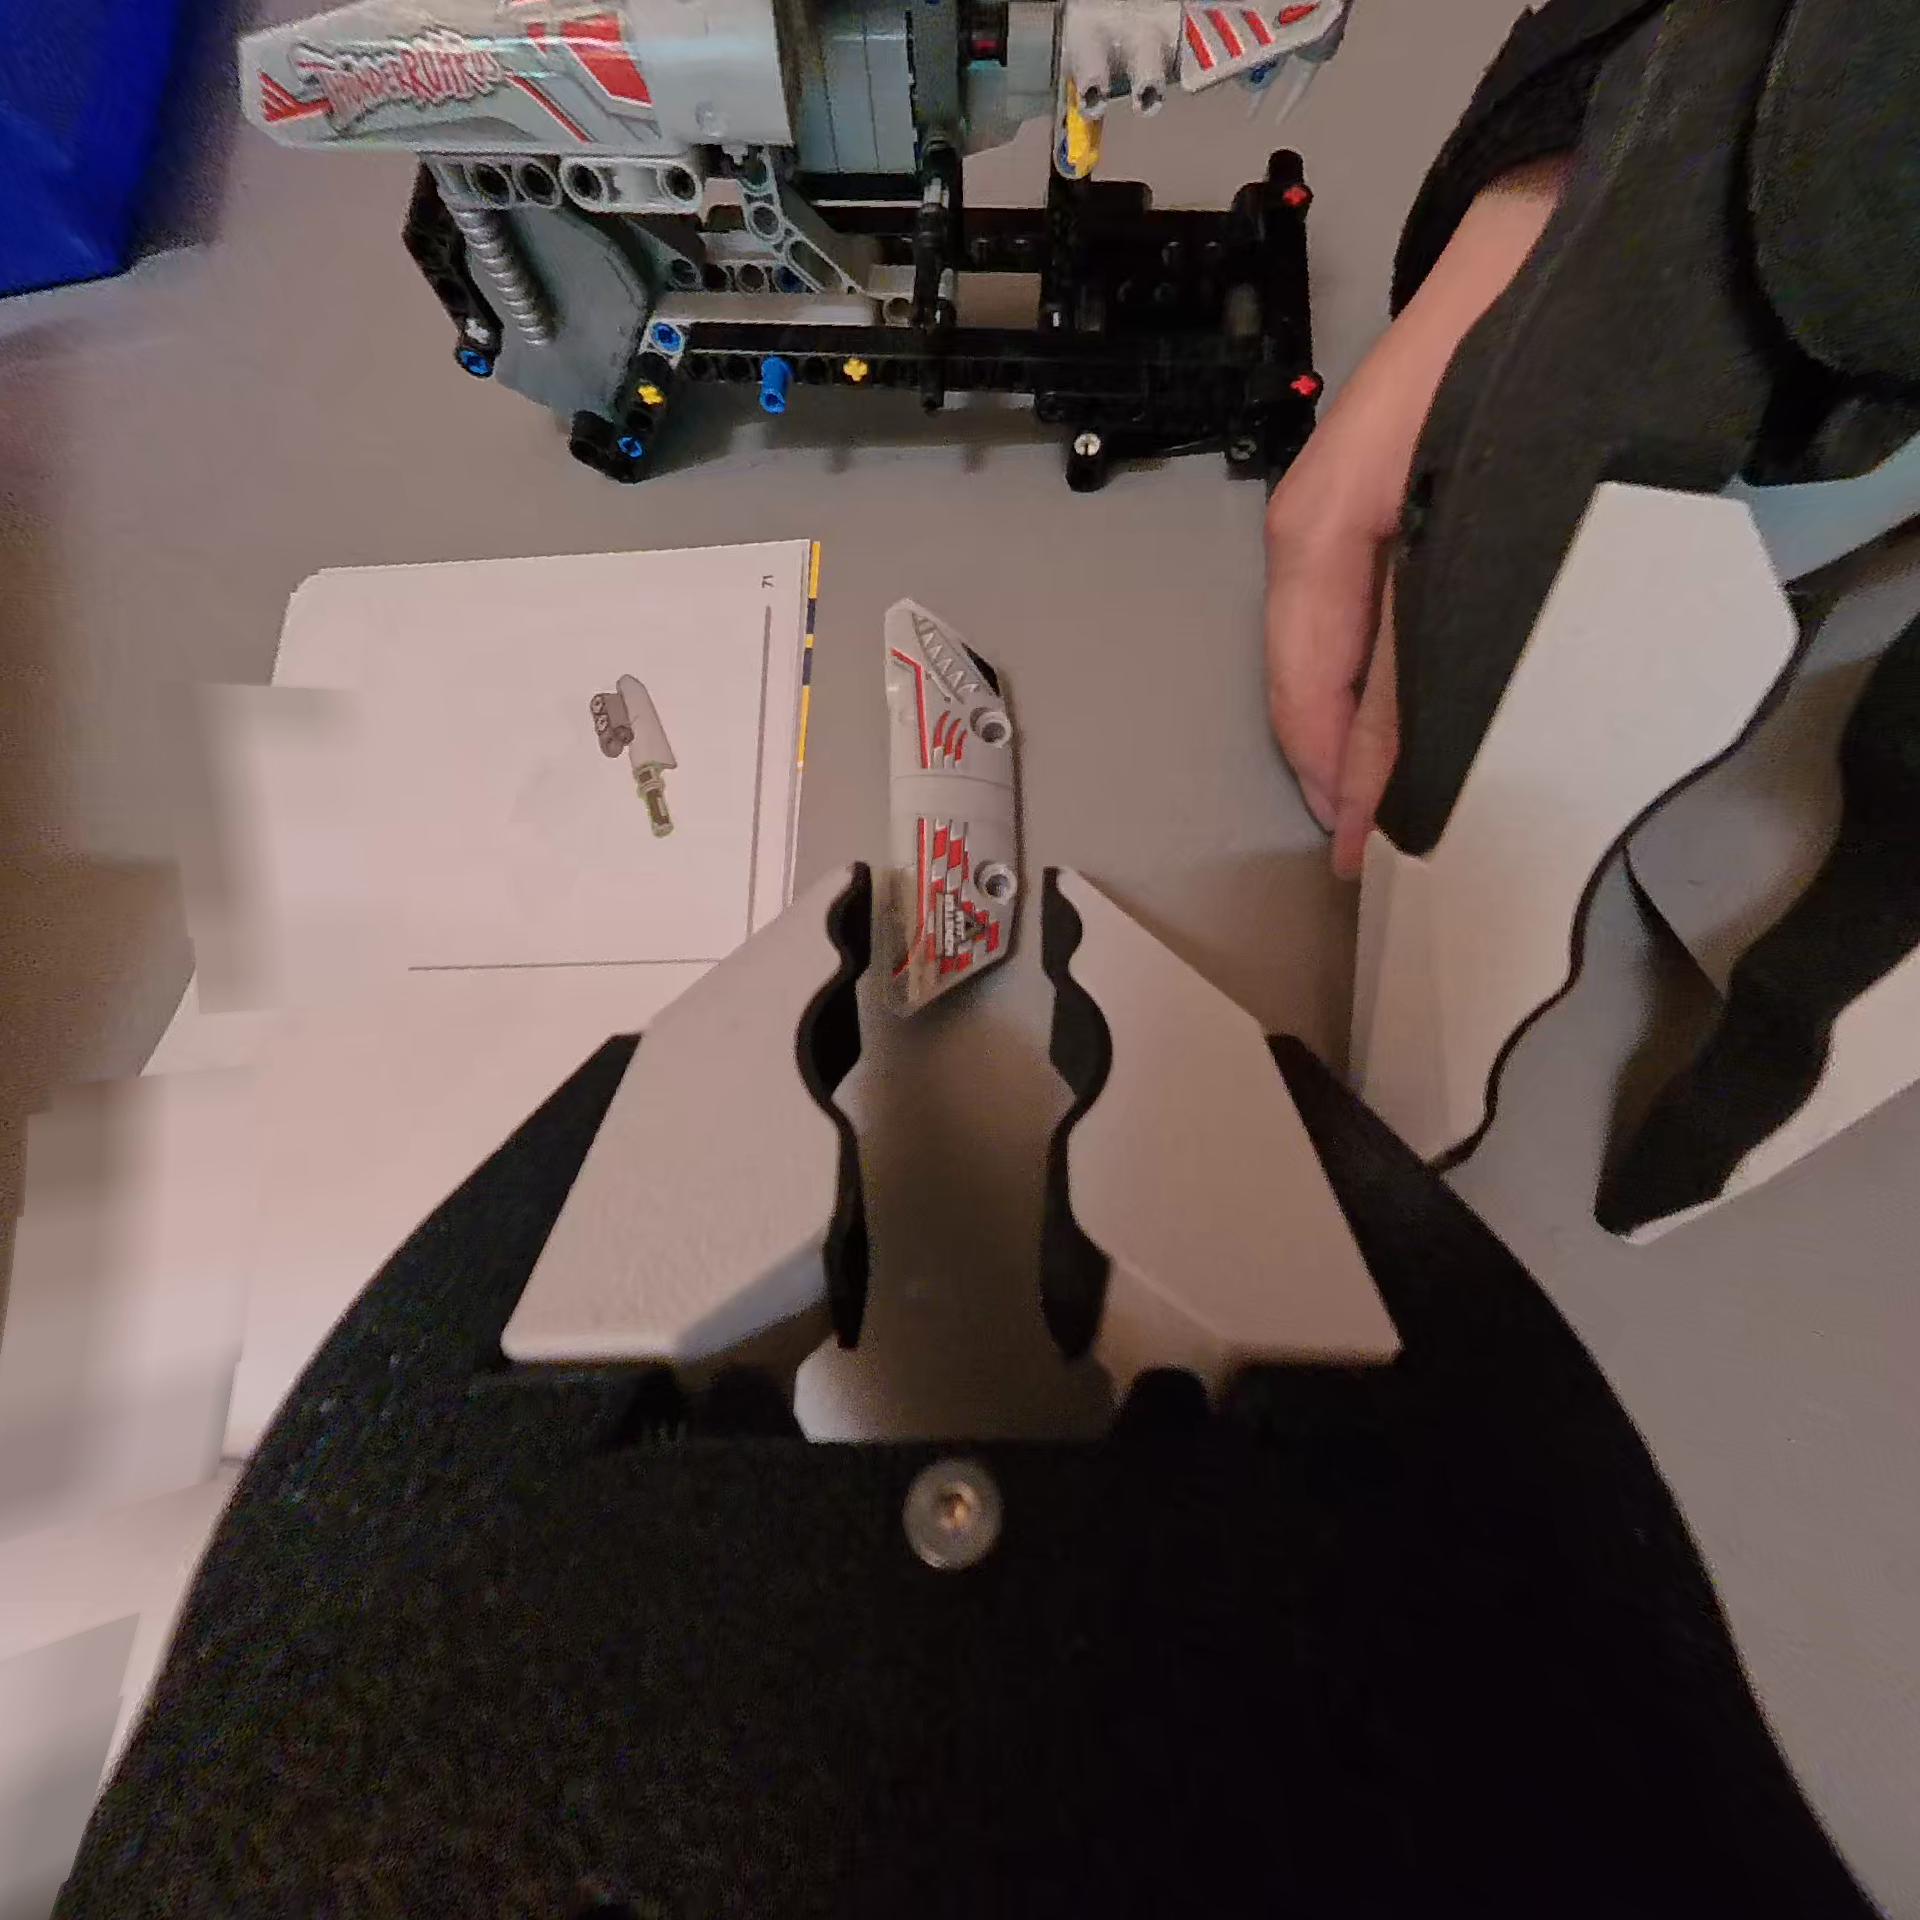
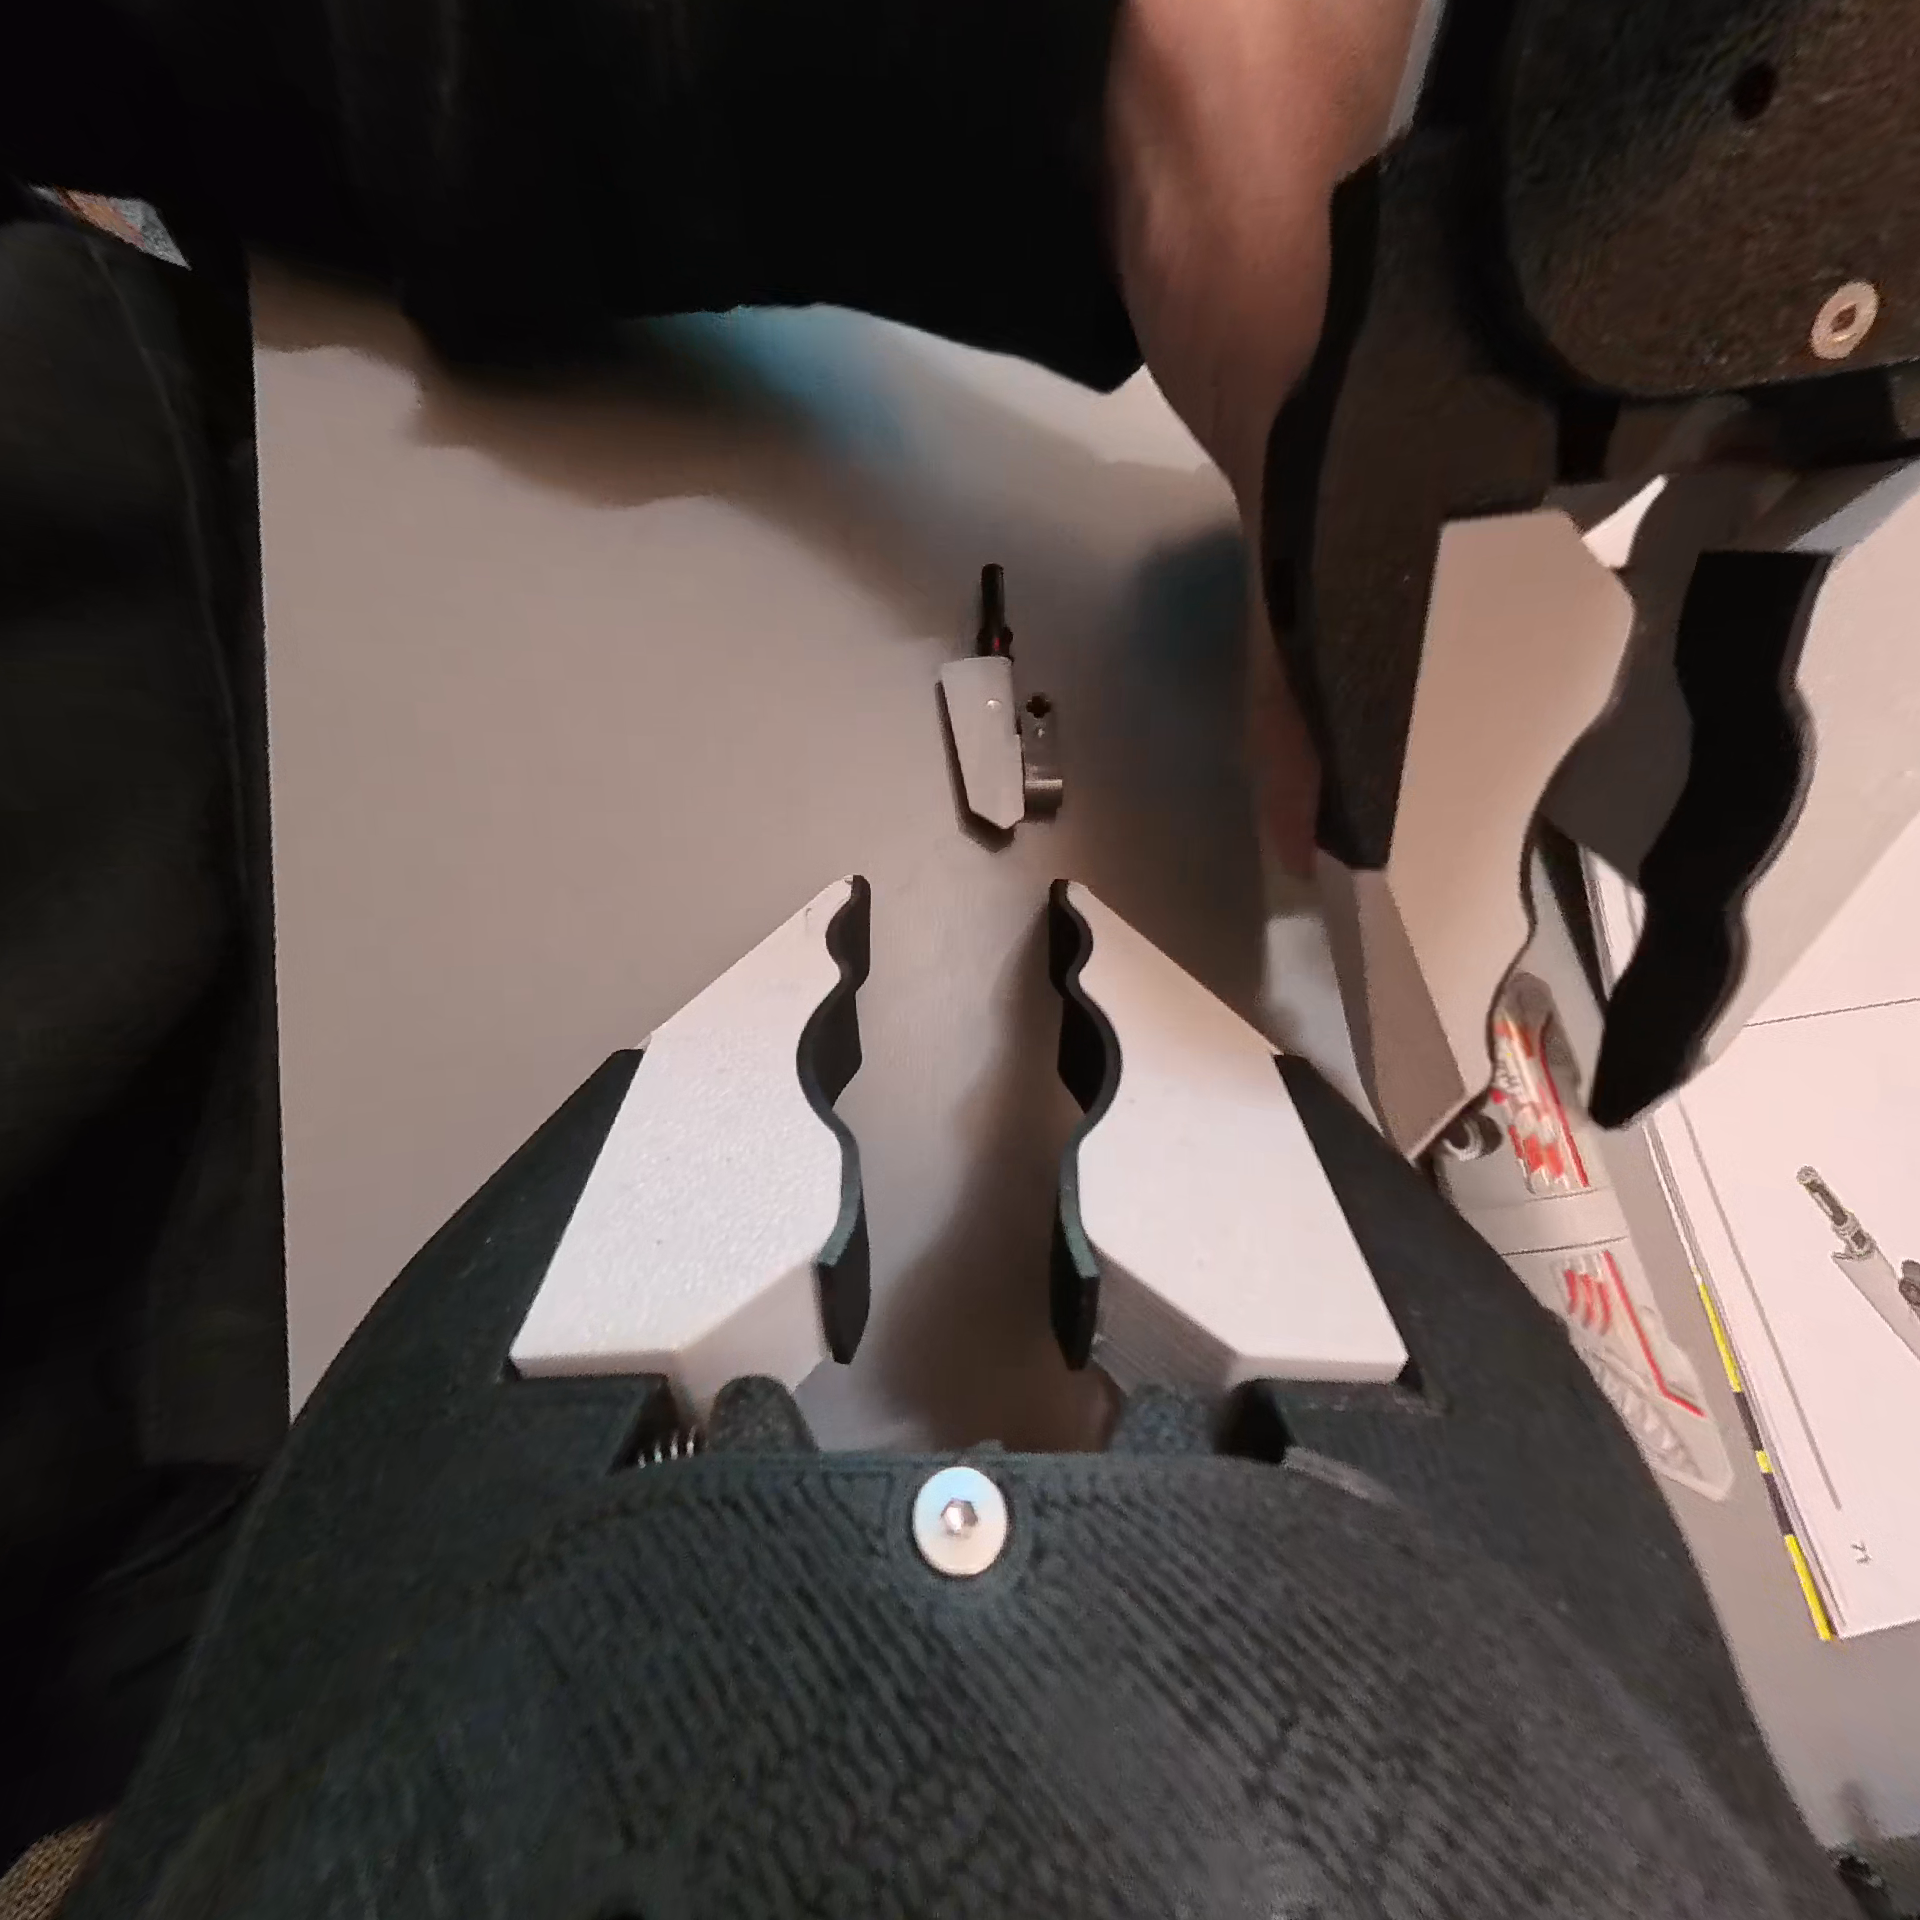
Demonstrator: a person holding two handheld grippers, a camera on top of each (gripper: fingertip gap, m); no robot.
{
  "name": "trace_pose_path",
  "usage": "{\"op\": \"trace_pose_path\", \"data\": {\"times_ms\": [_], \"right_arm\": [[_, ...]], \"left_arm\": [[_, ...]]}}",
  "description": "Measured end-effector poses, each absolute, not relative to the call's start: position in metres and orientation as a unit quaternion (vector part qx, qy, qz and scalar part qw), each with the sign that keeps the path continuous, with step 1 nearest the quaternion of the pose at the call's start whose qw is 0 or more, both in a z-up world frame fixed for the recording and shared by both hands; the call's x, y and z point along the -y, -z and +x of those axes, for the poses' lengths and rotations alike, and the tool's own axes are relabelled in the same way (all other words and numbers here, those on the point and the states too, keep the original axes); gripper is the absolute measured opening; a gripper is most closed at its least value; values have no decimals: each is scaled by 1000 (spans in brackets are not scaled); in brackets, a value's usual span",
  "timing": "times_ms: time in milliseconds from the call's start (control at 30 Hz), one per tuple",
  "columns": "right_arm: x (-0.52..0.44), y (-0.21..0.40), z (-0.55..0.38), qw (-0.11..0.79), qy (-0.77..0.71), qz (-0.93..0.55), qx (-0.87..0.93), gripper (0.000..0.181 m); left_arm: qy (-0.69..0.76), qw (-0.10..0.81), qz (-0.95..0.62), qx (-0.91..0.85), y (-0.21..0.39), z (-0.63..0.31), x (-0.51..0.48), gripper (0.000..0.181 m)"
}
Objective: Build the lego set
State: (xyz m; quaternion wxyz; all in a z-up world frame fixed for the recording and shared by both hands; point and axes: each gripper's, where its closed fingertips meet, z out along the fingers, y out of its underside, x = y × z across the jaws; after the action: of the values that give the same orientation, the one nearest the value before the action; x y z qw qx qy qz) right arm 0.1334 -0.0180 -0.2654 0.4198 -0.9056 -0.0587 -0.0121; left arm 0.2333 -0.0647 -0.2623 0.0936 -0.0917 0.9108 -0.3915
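A grey curved panel (image 1: 951,790) with red stickers lies on the grey table. Its near end sits between the tips of my open left gripper (image 1: 954,883). The same panel shows in the right wrist view (image 2: 1558,1195), under the left gripper's fingers (image 2: 1392,987). My right gripper (image 2: 956,894) is open and empty. A small grey piece on a black axle (image 2: 992,727) lies just beyond its tips. The partly built black and grey model (image 1: 862,270) stands at the far side. The right gripper's fingers (image 1: 1538,727) and the hand holding it (image 1: 1320,582) are at the right.
An open instruction booklet (image 1: 540,748) lies left of the panel and also shows in the right wrist view (image 2: 1818,1299). A blue object (image 1: 62,135) is at the far left. The table's edge (image 2: 260,727) and dark clothing (image 2: 114,727) are left of my right gripper.
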Motion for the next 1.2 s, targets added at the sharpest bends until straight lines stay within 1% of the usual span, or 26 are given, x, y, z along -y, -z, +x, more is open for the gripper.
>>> {"op": "trace_pose_path", "data": {"times_ms": [133,267,400,567,733,1000,1200], "right_arm": [[18,265,133,420,12,-905,62,32],[18,266,132,419,6,-906,60,31],[18,266,132,418,-2,-907,57,30],[18,266,133,416,-12,-908,50,32],[18,267,133,415,-19,-908,45,32],[18,267,135,415,-18,-909,41,28],[18,266,135,416,-15,-908,43,28]], "left_arm": [[405,100,-87,-905,247,232,50,43],[348,105,-120,-924,256,244,7,52],[327,84,-136,-932,266,244,-13,52],[339,79,-129,-928,268,240,-16,53],[337,93,-124,-929,267,241,-22,50],[240,205,-66,-947,264,257,-36,26],[218,242,-60,-944,256,257,-41,18]]}}
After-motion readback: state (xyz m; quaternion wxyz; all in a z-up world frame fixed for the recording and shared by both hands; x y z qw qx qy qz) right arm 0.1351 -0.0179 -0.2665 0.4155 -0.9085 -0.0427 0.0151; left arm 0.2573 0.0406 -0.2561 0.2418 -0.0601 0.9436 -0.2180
